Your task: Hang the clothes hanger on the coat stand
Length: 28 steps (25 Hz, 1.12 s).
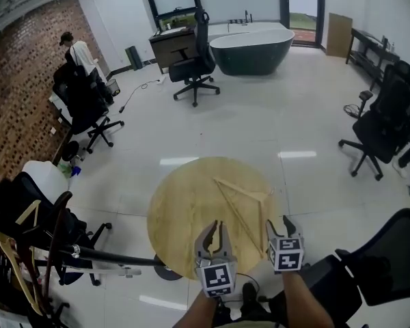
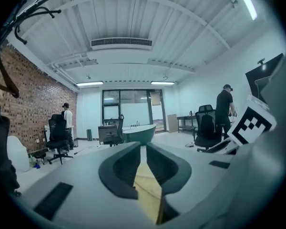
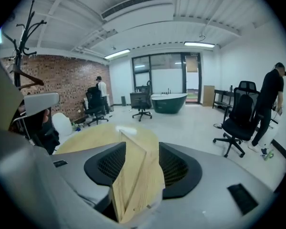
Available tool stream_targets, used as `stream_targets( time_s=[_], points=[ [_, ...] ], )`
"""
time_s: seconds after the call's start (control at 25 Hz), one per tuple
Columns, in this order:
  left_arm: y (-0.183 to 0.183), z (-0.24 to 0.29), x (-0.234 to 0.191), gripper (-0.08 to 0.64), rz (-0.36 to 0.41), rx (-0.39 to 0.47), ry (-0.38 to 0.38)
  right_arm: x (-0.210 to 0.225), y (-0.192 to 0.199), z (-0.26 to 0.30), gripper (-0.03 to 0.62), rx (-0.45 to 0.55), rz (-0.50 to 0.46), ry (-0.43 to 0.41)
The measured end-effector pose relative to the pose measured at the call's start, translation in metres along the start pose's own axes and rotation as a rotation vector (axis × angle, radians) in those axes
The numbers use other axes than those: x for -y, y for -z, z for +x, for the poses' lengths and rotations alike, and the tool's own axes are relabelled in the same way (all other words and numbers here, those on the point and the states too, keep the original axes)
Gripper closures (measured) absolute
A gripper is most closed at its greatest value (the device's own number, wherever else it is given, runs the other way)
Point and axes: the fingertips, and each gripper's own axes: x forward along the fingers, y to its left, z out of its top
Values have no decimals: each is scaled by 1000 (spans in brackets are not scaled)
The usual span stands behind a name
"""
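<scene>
- Lying flat on the round table [image 1: 181, 210], the wooden clothes hanger [image 1: 237, 214] takes up the right half of the top. One corner points toward the far middle, one sits by the right edge, and the third points toward the near-right edge.
- The right claw [image 1: 279, 224] hovers at that near-right edge, and in the head view the hanger's near corner is just to its left.
- In the right gripper view the right claw [image 3: 142, 146] is spread wide. The clothes hanger [image 3: 133, 175] shows in the gap between its jaws, and neither pad presses on the wood.
- The left claw [image 1: 216, 225] is over the near edge of the table, just left of the hanger's long bar and apart from it.
- In the left gripper view the left claw [image 2: 141, 147] is drawn all but together. Only a thin slit is left, and through it shows bare table [image 2: 148, 190].
- The coat stand [image 3: 20, 42] rises off to the left of the table, well apart from the clothes hanger. A dark hanger [image 3: 28, 80] hangs on one of its arms.
- The marker cube [image 1: 216, 277] on the left claw bears a black-and-white square pattern, as does the one on the right claw.
</scene>
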Motion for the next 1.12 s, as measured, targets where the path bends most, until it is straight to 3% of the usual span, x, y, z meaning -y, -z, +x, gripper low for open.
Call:
stream_targets(
  time_s=[0.2, 0.48, 0.68, 0.84, 0.96, 1.12],
  points=[
    [52, 62, -18, 511, -6, -45, 16, 5, 45, 101, 299, -114, 36, -10],
    [123, 131, -12, 511, -10, -134, 49, 27, 113, 207, 179, -266, 63, -2],
    [144, 183, 14, 512, -23, -149, 64, 74, 153, 257, 172, -349, 180, -17],
    [149, 203, 38, 511, -36, -178, 86, 102, 171, 250, 204, -331, 351, -46],
    [152, 205, 49, 511, -42, -179, 113, 104, 174, 237, 252, -314, 401, -73],
    [151, 206, 58, 511, -47, -182, 130, 101, 170, 225, 395, -285, 409, -111]
  ],
)
